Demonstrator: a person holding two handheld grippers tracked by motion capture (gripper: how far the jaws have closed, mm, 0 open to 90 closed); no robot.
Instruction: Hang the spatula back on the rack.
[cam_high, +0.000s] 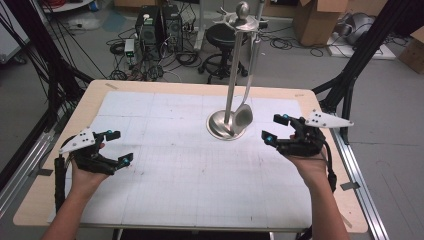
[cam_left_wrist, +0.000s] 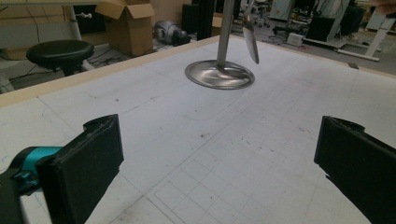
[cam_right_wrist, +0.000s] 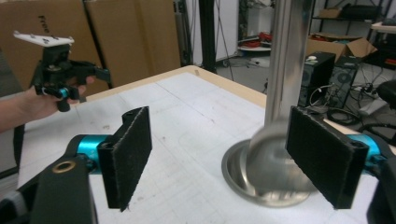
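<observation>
High view showed the desk (cam_high: 150, 200), then the steel stand (cam_high: 234, 75) near its far middle, a ladle (cam_high: 244, 112) hanging from the top with its bowl over the base. Right gripper (cam_high: 270, 127), jaws open and empty, sat just beside the bowl; left gripper (cam_high: 116, 147), also open, lay well apart. Risk judged: a jaw nudging the ladle could swing it off its hook. Right gripper view placed the blurred bowl (cam_right_wrist: 266, 158) beside one jaw.
</observation>
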